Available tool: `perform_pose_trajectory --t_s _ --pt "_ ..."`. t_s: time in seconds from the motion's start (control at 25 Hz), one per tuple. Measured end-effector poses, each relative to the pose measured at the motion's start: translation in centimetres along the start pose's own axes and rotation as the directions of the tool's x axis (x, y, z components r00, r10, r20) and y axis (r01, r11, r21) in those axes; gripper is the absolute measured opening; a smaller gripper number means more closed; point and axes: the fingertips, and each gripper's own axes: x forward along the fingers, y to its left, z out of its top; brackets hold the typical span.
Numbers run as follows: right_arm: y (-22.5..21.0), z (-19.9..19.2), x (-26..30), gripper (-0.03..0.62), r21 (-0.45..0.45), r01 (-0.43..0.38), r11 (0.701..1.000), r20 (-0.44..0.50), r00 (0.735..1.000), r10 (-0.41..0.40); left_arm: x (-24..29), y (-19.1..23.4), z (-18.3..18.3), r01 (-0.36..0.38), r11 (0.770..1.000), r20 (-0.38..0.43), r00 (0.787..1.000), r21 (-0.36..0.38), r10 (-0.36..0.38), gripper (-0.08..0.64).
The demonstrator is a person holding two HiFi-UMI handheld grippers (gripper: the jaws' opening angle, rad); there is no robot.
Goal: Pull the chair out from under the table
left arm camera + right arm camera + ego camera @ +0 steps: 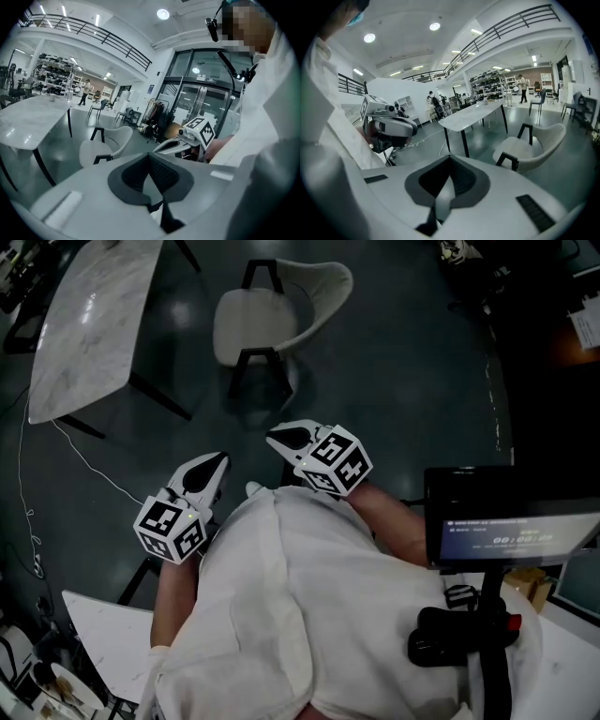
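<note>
Chair (272, 320) stands on the dark floor (403, 381), a pale shell seat on black legs, just beside the right-hand edge of the marble surface (89, 320) and not tucked beneath it. In the head view its whole seat shows clear of the top's edge.

Both grippers hang in the air close to the person's white garment (281, 615), well apart from the chair, which lies ahead of them across a stretch of bare floor. The left gripper (216, 465) points forward towards the gap between the marble surface and the chair. Its own view shows the fingers (161, 176) brought together at the tip with nothing between them, and the chair sits beyond them, up and to the left. The right gripper (277, 439) is turned across the body, tip towards the left. Its fingers (461, 180) are likewise pressed together and hold nothing, and in its view the chair stands beyond them to the right, with the marble surface further back and to the left.

Neither pair of fingers touches the chair. A thin cable (84, 460) trails over the floor near the marble surface.
</note>
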Motion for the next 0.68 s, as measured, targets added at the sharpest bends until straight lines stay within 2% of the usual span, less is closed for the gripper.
perform_pose_trajectory --t_s 0.36,0.68 --pt "1.2 0.1 1.1 0.006 -0.013 -0.024 1.000 -0.012 1.000 0.024 -1.1 0.3 -0.8 -0.015 1.000 0.006 1.000 -0.021 0.015 0.008" --pt "0.5 0.7 2.3 0.006 -0.018 -0.027 0.999 -0.024 0.999 0.027 -1.1 1.6 -0.3 -0.019 1.000 0.007 1.000 -0.020 0.019 0.008"
